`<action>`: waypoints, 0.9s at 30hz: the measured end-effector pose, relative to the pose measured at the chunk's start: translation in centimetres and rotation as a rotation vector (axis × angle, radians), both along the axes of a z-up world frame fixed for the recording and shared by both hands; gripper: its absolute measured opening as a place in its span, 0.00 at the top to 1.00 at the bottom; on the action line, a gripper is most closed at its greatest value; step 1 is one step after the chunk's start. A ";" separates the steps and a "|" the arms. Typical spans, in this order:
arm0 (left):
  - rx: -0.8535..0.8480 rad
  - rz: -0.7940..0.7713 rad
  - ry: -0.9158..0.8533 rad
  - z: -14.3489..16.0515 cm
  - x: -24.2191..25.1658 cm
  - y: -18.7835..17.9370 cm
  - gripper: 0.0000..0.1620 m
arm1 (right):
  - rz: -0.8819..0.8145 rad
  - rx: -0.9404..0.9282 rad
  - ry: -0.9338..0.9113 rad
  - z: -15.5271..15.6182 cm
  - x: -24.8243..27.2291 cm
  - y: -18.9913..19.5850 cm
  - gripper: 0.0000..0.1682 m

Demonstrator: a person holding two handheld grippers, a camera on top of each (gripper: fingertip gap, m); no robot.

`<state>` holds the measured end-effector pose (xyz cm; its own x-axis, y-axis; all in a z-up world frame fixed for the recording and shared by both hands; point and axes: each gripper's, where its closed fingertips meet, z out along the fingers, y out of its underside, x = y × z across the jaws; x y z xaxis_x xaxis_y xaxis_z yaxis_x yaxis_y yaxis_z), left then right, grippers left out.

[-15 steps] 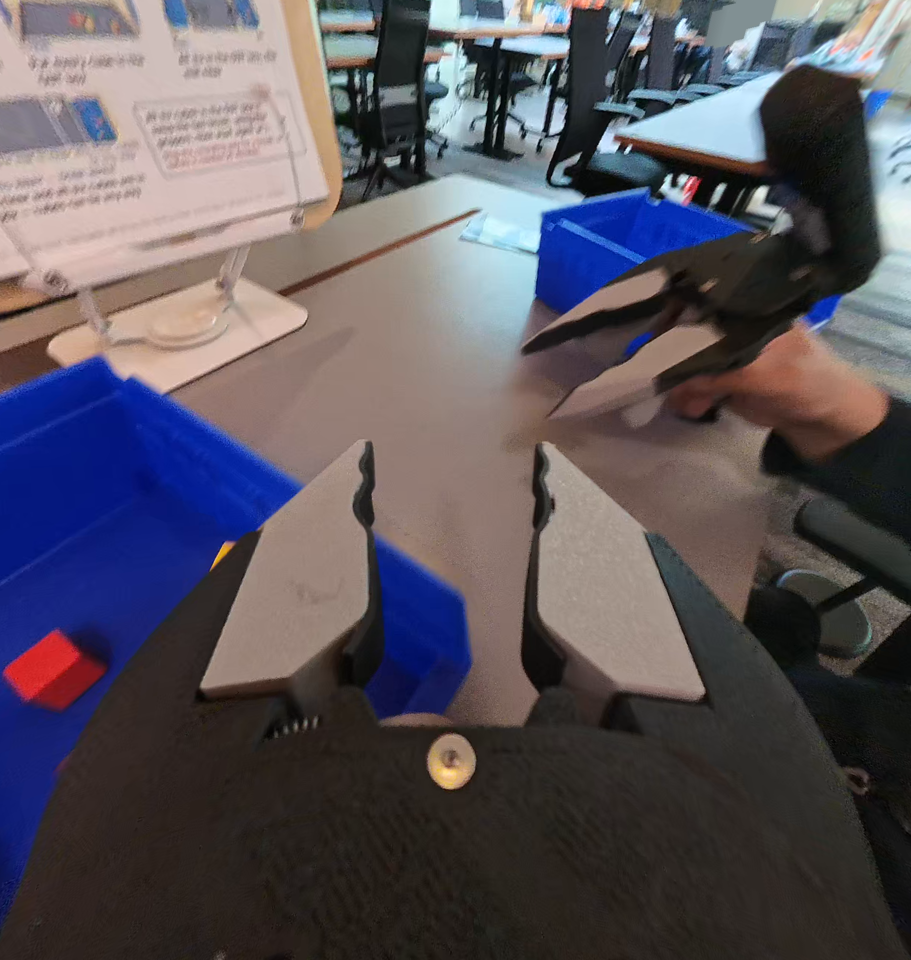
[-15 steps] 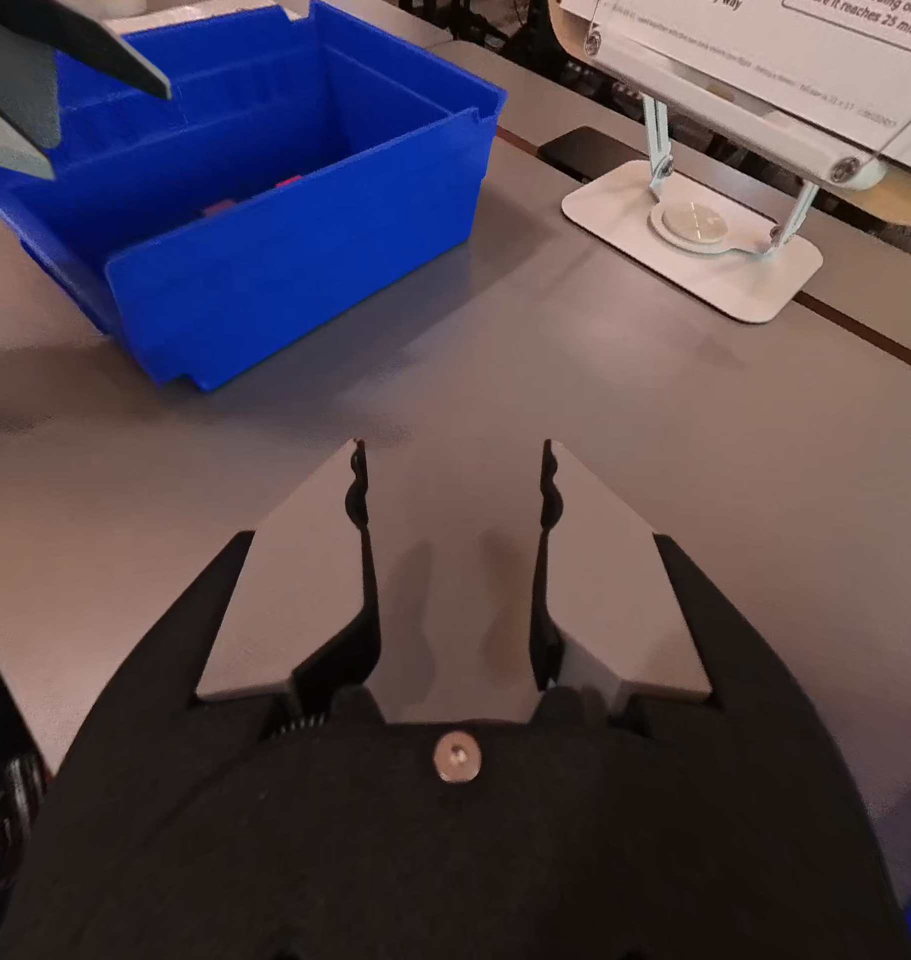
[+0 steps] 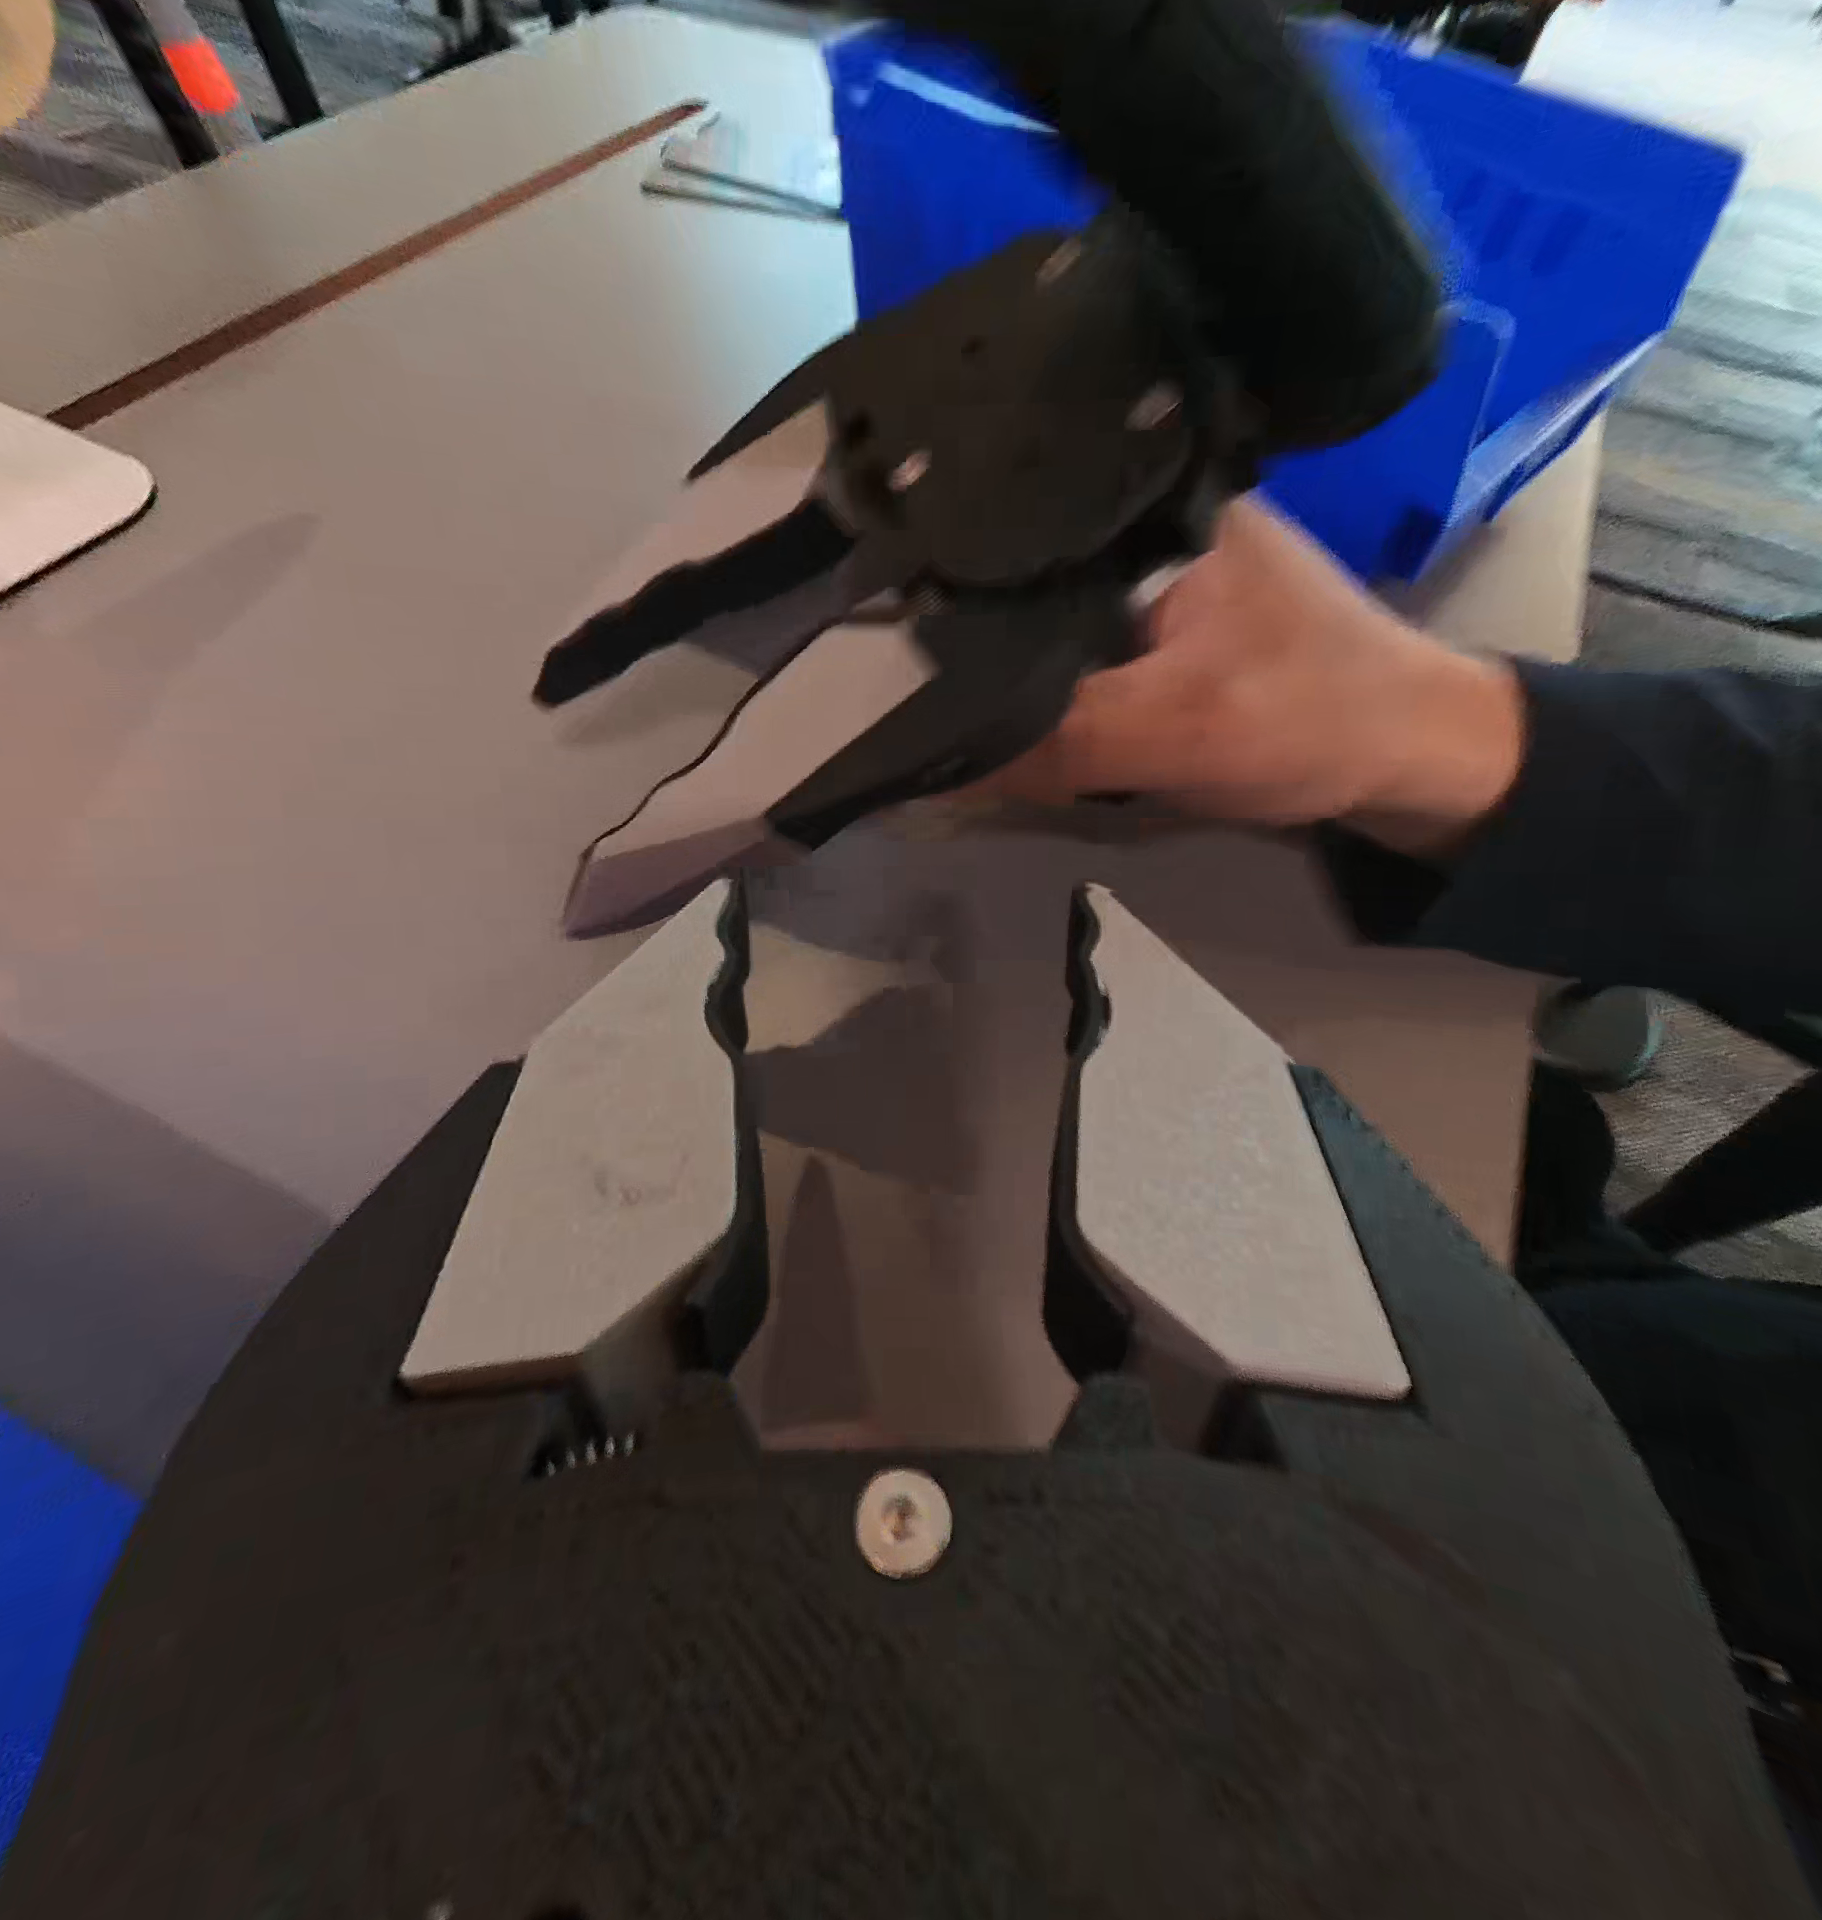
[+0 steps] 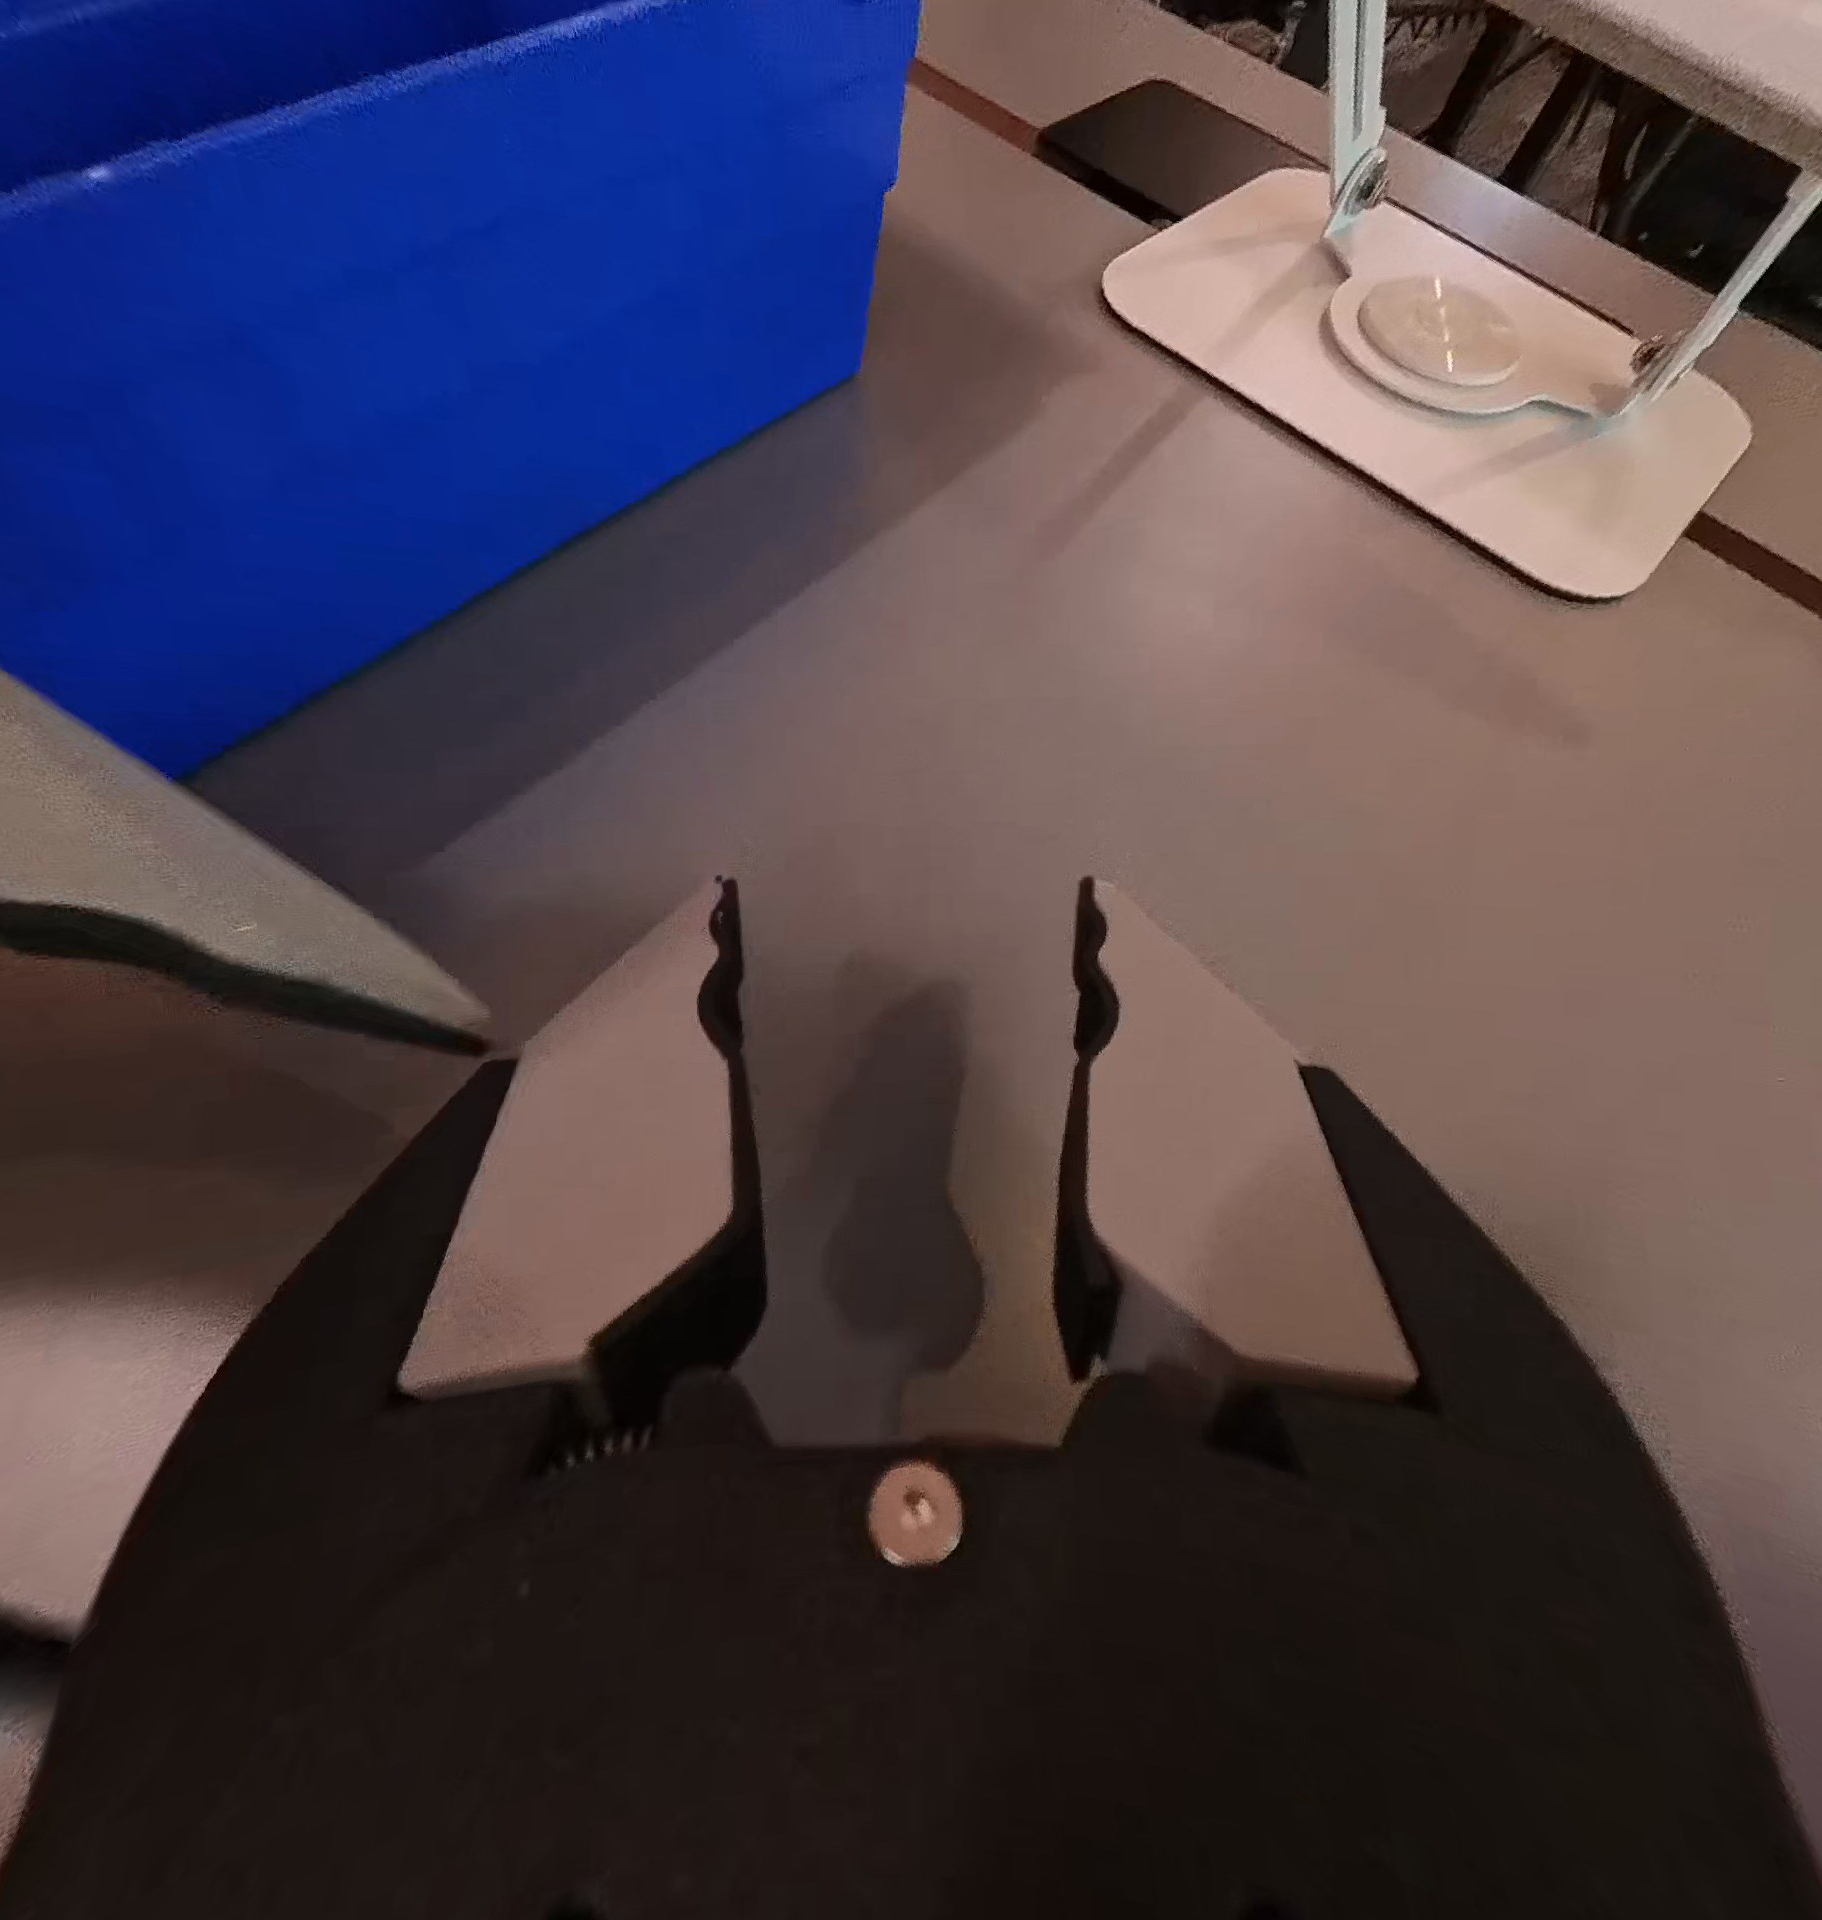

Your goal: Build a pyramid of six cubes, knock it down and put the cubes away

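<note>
Both tools, left tool (image 3: 907,904) and right tool (image 4: 907,904), are held spread and empty over the bare table (image 4: 1302,831), no cubes are seen, and a clash is risked since the tips nearly meet beside the blue bin (image 4: 367,364).

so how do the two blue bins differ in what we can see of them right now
The blue bin behind the right gripper, in the left wrist view, shows its rim and part of its inside, though the right gripper covers much of it. The blue bin by the white stand base, in the right wrist view, shows mostly its plain outer wall. Both are blue plastic on the grey table, with no cubes visible.
</note>
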<state>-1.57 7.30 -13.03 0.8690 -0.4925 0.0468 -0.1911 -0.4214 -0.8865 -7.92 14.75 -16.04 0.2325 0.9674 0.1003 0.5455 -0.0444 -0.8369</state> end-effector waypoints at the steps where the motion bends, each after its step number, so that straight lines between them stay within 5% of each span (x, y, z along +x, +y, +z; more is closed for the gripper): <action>1: -0.011 0.016 0.028 -0.8 -0.5 0.1 0.63 | 0.011 -0.005 0.023 0.8 0.6 -0.8 0.62; 7: -0.059 0.044 0.059 -3.0 -2.2 -1.1 0.62 | 0.101 0.004 0.037 5.7 10.3 -7.4 0.62; 13: -0.045 0.080 0.103 -4.1 -3.3 -1.4 0.58 | -0.293 0.001 0.046 9.8 24.0 -2.9 0.55; 17: -0.065 0.067 0.055 -4.0 -3.0 -1.3 0.57 | -0.426 -0.037 -0.099 7.3 25.4 1.4 0.51; 20: -0.060 0.058 0.074 -4.1 -3.1 -1.5 0.57 | -0.442 -0.134 -0.286 3.9 25.1 4.4 0.70; 27: -0.052 0.047 0.074 -4.0 -3.1 -2.0 0.57 | -0.384 -0.189 -0.515 1.6 23.5 8.0 0.69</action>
<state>-4.71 5.29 -17.01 0.8930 -0.4499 0.0063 -0.2342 -0.4767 -0.8473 15.59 22.75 -14.42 0.5315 0.8374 0.1276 0.7897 -0.4353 -0.4323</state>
